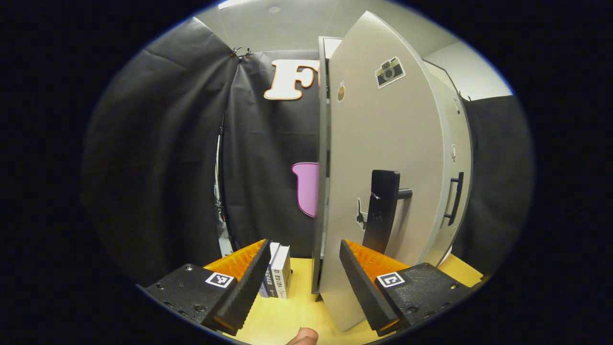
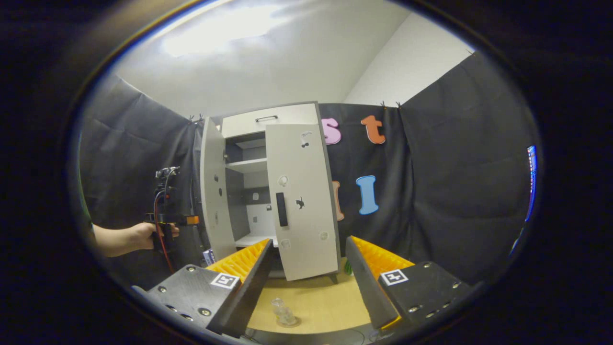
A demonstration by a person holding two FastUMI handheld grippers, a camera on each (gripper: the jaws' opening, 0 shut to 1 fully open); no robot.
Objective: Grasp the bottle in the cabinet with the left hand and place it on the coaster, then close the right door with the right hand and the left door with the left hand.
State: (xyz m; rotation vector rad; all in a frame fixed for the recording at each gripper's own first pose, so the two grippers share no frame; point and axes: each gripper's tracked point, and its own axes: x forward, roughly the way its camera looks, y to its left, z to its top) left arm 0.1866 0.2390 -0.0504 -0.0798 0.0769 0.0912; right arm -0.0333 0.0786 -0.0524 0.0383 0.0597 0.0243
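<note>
Nearest the right hand-held gripper [image 2: 306,282], whose fingers are spread and grasp nothing, the clear bottle [image 2: 283,312] stands on the counter [image 2: 316,297], on what looks like the coaster. Left hand-held gripper [image 1: 302,280] is also released, straddling the edge of the left door [image 1: 383,143]. Swung too fast, that door could bang and jolt the cabinet [image 2: 268,191]; a finger might snag its handle [image 1: 380,211]. Right door [image 2: 304,201] stands nearly closed. Cabinet shelves appear bare. Books [image 1: 280,270] stand just beside the cabinet
</note>
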